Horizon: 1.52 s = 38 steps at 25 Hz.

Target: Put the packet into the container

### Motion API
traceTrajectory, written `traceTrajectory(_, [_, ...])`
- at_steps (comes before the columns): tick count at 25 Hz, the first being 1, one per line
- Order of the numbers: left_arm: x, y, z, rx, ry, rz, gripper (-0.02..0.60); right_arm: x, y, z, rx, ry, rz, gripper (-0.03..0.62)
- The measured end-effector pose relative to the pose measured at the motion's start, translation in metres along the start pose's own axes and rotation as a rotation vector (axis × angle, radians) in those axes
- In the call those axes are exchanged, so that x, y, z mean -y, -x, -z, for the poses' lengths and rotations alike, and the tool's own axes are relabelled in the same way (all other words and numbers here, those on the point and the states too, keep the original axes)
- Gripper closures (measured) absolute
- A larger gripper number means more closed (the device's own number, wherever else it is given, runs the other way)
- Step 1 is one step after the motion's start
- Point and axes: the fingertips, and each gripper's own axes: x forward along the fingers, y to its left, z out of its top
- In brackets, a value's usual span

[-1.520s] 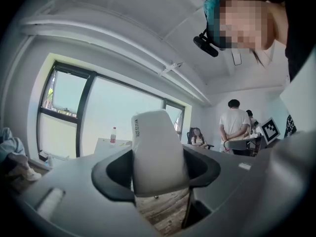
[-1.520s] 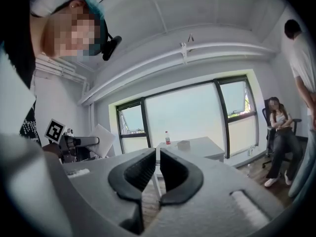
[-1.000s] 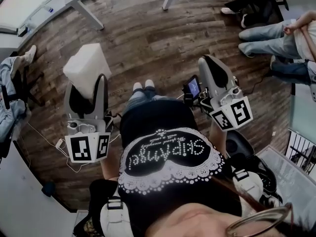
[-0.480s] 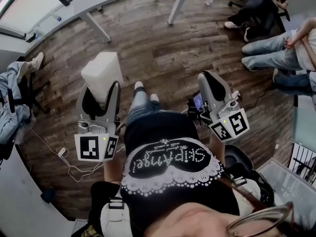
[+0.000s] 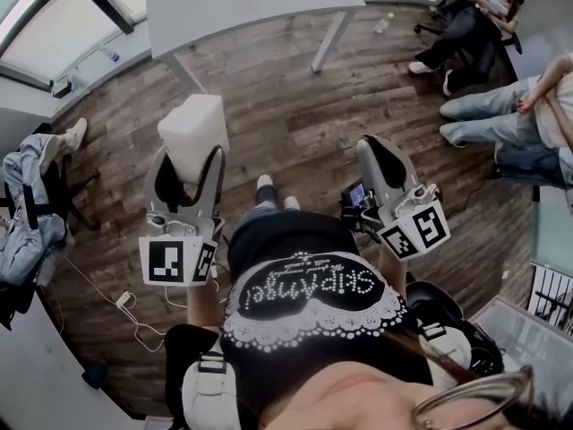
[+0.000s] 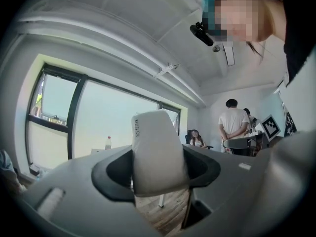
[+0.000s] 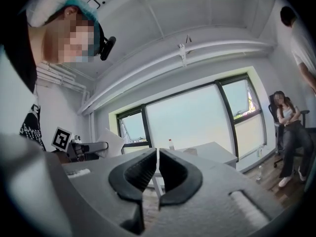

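Both grippers are held out in front of the person above a wooden floor (image 5: pixel 295 88), well apart from each other. On the left gripper (image 5: pixel 190 164) the jaws are spread wide and are clamped on a white packet (image 5: pixel 192 131), which is pinched at its lower part while its upper end sticks out beyond the jaw tips. In the left gripper view the packet (image 6: pixel 157 152) is seen filling the gap of the left gripper (image 6: pixel 158 169), pressed by the dark pads on both sides. On the right gripper (image 5: pixel 383 161) the jaws are brought almost together, with only a thin slit left and nothing gripped (image 7: pixel 158 174). A grey table (image 5: pixel 242 3) is seen further ahead.
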Motion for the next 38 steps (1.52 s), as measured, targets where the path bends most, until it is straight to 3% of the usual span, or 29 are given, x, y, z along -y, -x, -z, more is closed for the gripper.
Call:
traceTrajectory(3, [-0.022, -0.009, -0.003, 0.0, -0.039, -0.019, 0.304, -0.004, -0.015, 0.003, 0.003, -0.005, 0.007, 0.579])
traceTrajectory(10, [-0.05, -0.022, -0.002, -0.007, -0.02, -0.019, 0.304, -0.004, -0.035, 0.015, -0.024, -0.031, 0.033, 0.58])
traceTrajectory(22, [-0.056, -0.036, 0.016, -0.053, 0.02, -0.022, 0.304, 0.011, -0.049, 0.02, -0.056, -0.047, 0.051, 0.58])
traceTrajectory(38, [-0.078, -0.098, 0.022, -0.081, 0.049, -0.082, 0.304, 0.056, -0.126, 0.018, -0.102, -0.067, -0.039, 0.58])
